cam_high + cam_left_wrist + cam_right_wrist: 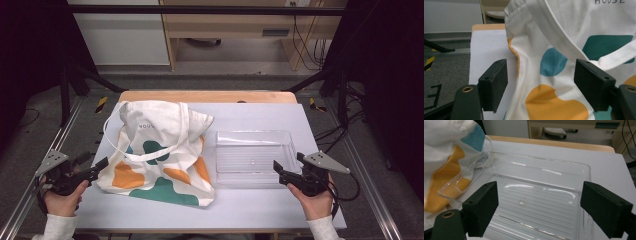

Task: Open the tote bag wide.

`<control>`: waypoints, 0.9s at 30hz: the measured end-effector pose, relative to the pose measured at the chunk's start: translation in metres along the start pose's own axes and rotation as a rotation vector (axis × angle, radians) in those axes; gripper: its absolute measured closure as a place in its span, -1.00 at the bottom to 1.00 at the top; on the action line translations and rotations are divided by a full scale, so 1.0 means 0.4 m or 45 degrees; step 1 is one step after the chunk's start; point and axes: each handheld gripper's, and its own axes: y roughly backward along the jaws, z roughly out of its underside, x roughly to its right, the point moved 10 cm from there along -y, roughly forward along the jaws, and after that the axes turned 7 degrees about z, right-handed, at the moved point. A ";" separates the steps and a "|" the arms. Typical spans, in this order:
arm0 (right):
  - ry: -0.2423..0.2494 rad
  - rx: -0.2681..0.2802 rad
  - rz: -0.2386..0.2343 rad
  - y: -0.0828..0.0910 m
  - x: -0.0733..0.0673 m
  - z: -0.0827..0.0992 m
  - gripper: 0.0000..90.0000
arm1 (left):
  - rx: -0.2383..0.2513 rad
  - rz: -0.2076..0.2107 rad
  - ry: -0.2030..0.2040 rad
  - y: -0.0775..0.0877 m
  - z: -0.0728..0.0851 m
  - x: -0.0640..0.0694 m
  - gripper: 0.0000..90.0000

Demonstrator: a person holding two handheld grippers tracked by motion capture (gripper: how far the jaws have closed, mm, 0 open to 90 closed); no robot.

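Note:
A white cloth tote bag (160,150) with orange, teal and blue blotches lies flat on the left half of the table, its straps spread across it. My left gripper (94,167) is open at the bag's lower left edge. In the left gripper view the bag (564,62) lies just beyond the wide-apart jaws of the gripper (546,86). A clear plastic tray (253,158) sits to the right of the bag. My right gripper (289,164) is open at the tray's near right corner. In the right gripper view the tray (531,195) lies beyond the open gripper (541,212), nothing held.
The table top (260,207) is pale lavender with a wooden edge at the far side. Metal frame rails run along both sides, and dark stands and cables stand beyond the table. A strip of bare table lies in front of the bag and tray.

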 end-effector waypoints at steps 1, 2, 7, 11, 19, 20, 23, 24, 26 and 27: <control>0.005 0.002 -0.001 -0.001 -0.004 -0.004 -0.66 | 0.003 0.000 -0.006 0.002 -0.005 0.000 -0.39; 0.005 0.001 -0.007 -0.001 -0.008 -0.008 -0.66 | 0.008 0.001 -0.009 0.003 -0.011 0.000 -0.39; 0.002 0.017 -0.032 -0.002 -0.025 -0.030 -0.60 | 0.035 0.009 -0.008 0.011 -0.041 0.004 -0.39; 0.006 0.036 -0.079 -0.004 -0.058 -0.060 -0.53 | 0.068 0.022 -0.019 0.012 -0.079 0.017 -0.38; 0.022 0.051 -0.155 -0.020 -0.134 -0.104 -0.47 | 0.053 0.022 -0.027 -0.030 -0.109 0.036 -0.31; 0.022 0.056 -0.164 -0.022 -0.145 -0.112 -0.47 | 0.049 0.021 -0.020 -0.037 -0.111 0.036 -0.29; 0.026 0.067 -0.186 -0.028 -0.172 -0.132 -0.44 | 0.044 0.023 -0.010 -0.050 -0.115 0.035 -0.25; 0.037 0.069 -0.209 -0.034 -0.200 -0.146 -0.42 | 0.033 0.020 -0.003 -0.064 -0.116 0.034 -0.22; 0.040 0.071 -0.219 -0.038 -0.214 -0.153 -0.41 | 0.024 0.016 0.000 -0.070 -0.114 0.032 -0.15; 0.057 0.073 -0.238 -0.047 -0.244 -0.163 -0.41 | 0.004 0.013 0.005 -0.079 -0.106 0.030 -0.09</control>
